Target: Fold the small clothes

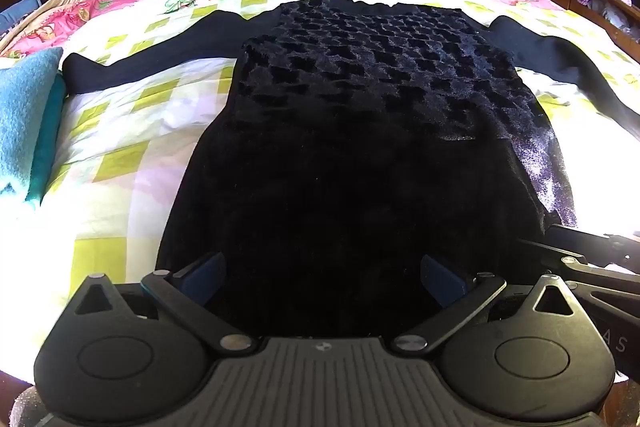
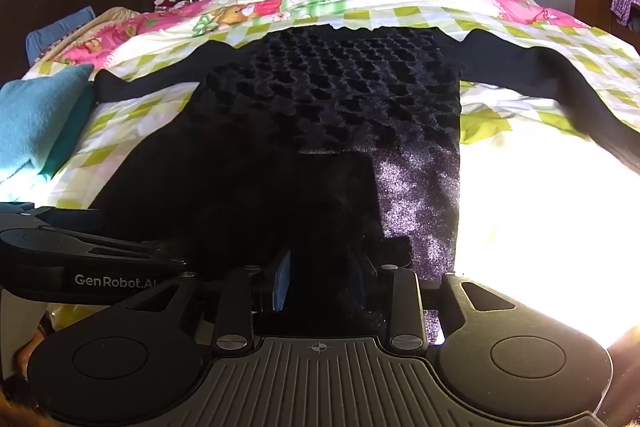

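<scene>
The black top (image 1: 360, 131) lies flat on the bed (image 1: 132, 131), spread straight ahead of both my jaws, its near hem just at my fingertips and its neck edge at the far end. The two sleeves are stretched out to the sides, one ahead-left (image 1: 152, 55) and one ahead-right (image 1: 560, 63). I think it is laid open like this so that each fold can begin from a clean edge.

My left gripper (image 1: 320, 279) is released, jaws spread wide on either side of the hem with the cloth between them but not pinched. I judge it is placed there ready to take the near-left part of the hem.

My right gripper (image 2: 320, 283) has its jaws much closer together, with dark cloth between the pads (image 2: 282, 283). They seem clenched on the hem, but it is too dark there to be sure the fabric is really caught.

A blue folded cloth (image 1: 24, 123) rests far to the left of my jaws, apart from the body of the top, perhaps a piece already finished.
</scene>
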`<action>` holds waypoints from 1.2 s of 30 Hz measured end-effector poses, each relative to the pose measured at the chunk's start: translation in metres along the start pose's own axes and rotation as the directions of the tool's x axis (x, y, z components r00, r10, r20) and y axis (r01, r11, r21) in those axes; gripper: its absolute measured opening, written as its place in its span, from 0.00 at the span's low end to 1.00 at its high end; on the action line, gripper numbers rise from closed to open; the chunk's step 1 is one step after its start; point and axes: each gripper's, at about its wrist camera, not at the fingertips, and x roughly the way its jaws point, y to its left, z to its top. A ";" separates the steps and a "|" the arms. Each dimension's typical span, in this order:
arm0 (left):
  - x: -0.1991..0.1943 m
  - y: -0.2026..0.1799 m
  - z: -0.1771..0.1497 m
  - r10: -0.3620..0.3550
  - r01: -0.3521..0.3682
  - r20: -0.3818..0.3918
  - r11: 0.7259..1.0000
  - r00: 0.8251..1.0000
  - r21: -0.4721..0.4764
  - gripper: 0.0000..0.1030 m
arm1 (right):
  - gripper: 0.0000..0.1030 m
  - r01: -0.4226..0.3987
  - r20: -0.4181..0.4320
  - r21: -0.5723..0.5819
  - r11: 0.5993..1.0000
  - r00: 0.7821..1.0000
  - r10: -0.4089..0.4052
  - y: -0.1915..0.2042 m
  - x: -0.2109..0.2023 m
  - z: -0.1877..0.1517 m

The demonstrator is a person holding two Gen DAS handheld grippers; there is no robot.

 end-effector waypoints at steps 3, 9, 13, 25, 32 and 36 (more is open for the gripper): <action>-0.002 -0.002 -0.001 0.002 -0.002 0.005 1.000 1.000 0.001 1.00 | 0.31 -0.001 -0.003 0.003 1.000 1.000 0.001 0.001 0.002 0.000; 0.003 0.001 -0.002 -0.001 0.001 -0.008 1.000 1.000 -0.006 1.00 | 0.31 -0.002 -0.005 -0.007 1.000 1.000 0.002 0.000 0.001 -0.001; 0.003 0.001 -0.003 0.001 -0.001 -0.009 1.000 1.000 -0.007 1.00 | 0.31 -0.004 -0.007 -0.007 1.000 1.000 0.004 0.000 0.001 -0.001; 0.003 0.001 -0.002 0.005 -0.005 -0.011 1.000 1.000 -0.006 1.00 | 0.31 -0.009 -0.007 -0.007 1.000 1.000 0.009 -0.001 0.002 -0.001; 0.003 0.001 -0.003 0.007 -0.007 -0.006 1.000 1.000 -0.001 1.00 | 0.31 -0.009 -0.006 -0.008 1.000 1.000 0.009 0.000 0.001 -0.002; 0.002 0.000 -0.004 0.006 -0.006 0.001 1.000 1.000 0.006 1.00 | 0.31 -0.009 -0.008 -0.005 1.000 1.000 0.009 0.000 0.001 -0.002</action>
